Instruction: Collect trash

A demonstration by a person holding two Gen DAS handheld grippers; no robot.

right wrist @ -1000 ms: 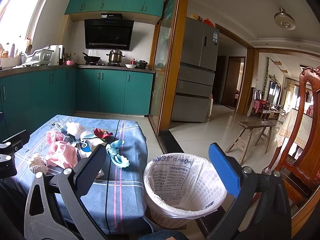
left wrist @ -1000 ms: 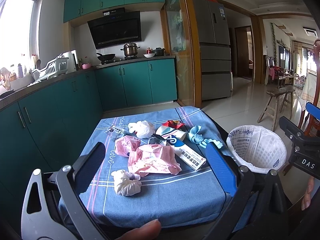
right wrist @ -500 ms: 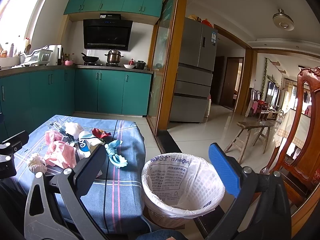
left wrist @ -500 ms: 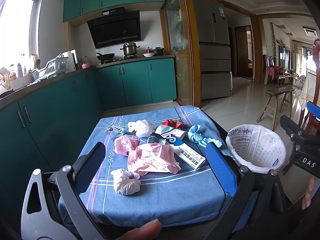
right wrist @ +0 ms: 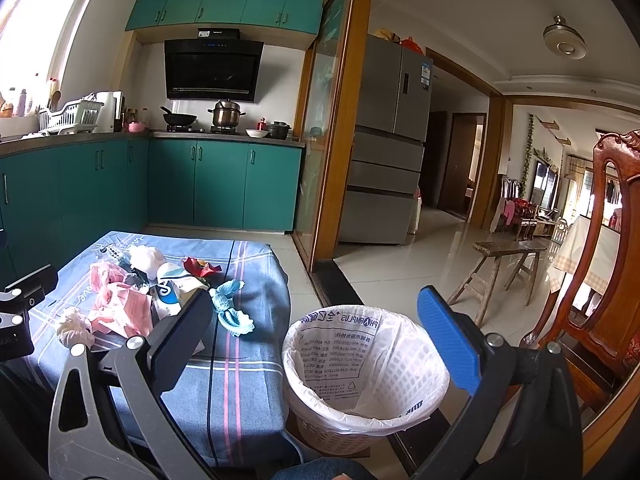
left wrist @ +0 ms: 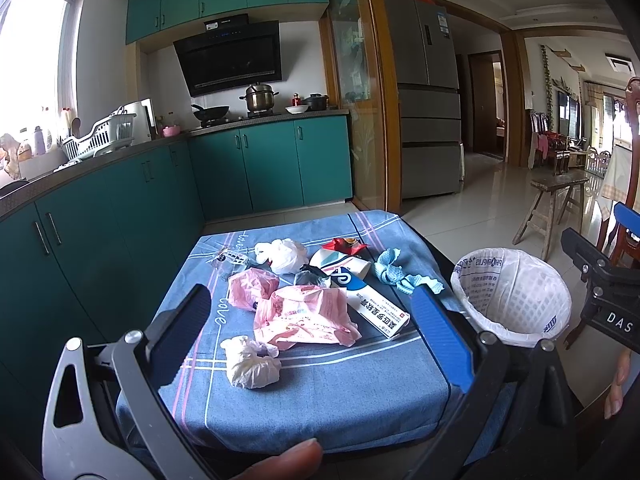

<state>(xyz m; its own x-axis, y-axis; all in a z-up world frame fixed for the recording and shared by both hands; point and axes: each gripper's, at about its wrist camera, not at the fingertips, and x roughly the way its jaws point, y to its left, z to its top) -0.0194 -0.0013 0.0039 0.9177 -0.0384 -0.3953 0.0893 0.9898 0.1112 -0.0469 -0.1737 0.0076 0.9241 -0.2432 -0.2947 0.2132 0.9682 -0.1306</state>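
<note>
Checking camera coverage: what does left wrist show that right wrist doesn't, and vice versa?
Left wrist only: the window at the counter, the person's fingertip at the bottom edge, and the full white crumpled wad nearest the camera.
Right wrist only: the carved wooden chair, the ceiling lamp, and the whole lined bin interior, which looks empty.
Both: blue tablecloth with the trash pile, pink bag, wooden stool, fridge. Left gripper and right gripper open, holding nothing.

The right gripper (right wrist: 316,332) hangs with jaws spread wide, holding nothing, above a white-lined woven wastebasket (right wrist: 366,364) on the floor. Left of it, a blue plaid-clothed table (right wrist: 224,400) carries crumpled pink plastic bags (right wrist: 120,308), a blue rag (right wrist: 230,312) and a red wrapper (right wrist: 200,268).
</note>
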